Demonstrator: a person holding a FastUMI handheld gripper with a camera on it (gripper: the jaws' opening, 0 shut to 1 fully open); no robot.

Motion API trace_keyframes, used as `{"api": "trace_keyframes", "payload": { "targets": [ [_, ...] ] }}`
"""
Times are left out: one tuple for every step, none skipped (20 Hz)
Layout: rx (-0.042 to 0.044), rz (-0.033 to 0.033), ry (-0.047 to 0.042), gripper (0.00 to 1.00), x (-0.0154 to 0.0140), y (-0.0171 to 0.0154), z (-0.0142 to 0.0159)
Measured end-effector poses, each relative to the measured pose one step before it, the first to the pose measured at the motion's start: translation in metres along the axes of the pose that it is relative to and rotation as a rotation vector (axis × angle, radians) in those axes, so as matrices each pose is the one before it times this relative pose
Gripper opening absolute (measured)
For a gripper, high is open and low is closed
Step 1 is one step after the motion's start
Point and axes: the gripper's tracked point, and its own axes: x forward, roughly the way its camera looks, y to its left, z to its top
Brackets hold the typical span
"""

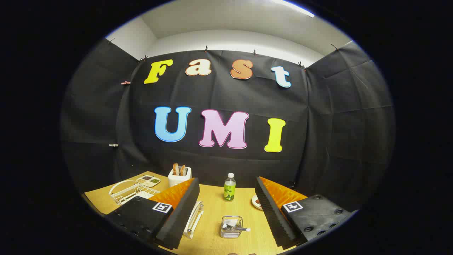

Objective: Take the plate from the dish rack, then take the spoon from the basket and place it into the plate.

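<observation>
My gripper (226, 180) hangs open above the wooden table (212, 198), with nothing between its fingers. Between the fingers and close in stands a small wire basket (231, 226) with a metal spoon (238, 229) lying in it, handle pointing right. A white wire dish rack (128, 191) sits at the far left, beyond the left finger. A white railed piece (194, 216) pokes out from behind the left finger; I cannot tell whether it is a plate or a part of a rack. A small plate (255, 202) peeks out beside the right finger.
A green-labelled bottle (229, 189) stands upright beyond the basket, midway between the fingertips. A white toaster (179, 176) with bread slices and a divided tray (148, 180) sit at the back left. The black cloth wall closes the table's far side.
</observation>
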Motion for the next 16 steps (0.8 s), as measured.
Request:
{"api": "trace_keyframes", "payload": {
  "targets": [
    [0.00077, 0.00033, 0.00393, 0.97, 0.00123, 0.00167, -0.00192],
    [0.00333, 0.00085, 0.00568, 0.97, 0.00082, 0.00202, -0.00300],
    [0.00359, 0.00456, 0.00824, 0.97, 0.00092, 0.00288, -0.00327],
    [0.00080, 0.00536, 0.01171, 0.97, 0.00128, 0.00392, -0.00351],
    [-0.00175, 0.00258, 0.01471, 0.97, 0.00091, 0.00191, -0.00294],
    [0.00281, 0.00090, 0.00388, 0.97, -0.00036, 0.00139, -0.00112],
    [0.00226, 0.00392, 0.00101, 0.97, 0.00037, 0.00261, 0.00147],
    [0.00277, -0.00034, 0.00456, 0.97, 0.00008, 0.00180, -0.00096],
    [-0.00058, -0.00130, 0.00320, 0.97, -0.00050, 0.00050, -0.00095],
    [0.00070, -0.00680, -0.00101, 0.97, 0.00034, -0.00107, -0.00061],
    [0.00164, -0.00127, 0.00076, 0.97, 0.00003, -0.00063, -0.00037],
    [0.00128, -0.00130, 0.00398, 0.97, 0.00026, -0.00002, -0.00108],
    [-0.00020, -0.00234, 0.00332, 0.97, 0.00086, -0.00062, -0.00115],
    [0.00160, -0.00486, 0.00127, 0.97, 0.00020, -0.00203, -0.00043],
    [0.00494, -0.00550, -0.00057, 0.97, 0.00011, -0.00147, -0.00066],
    [0.00611, -0.00302, 0.00264, 0.97, 0.00035, -0.00059, -0.00199]
  ]
}}
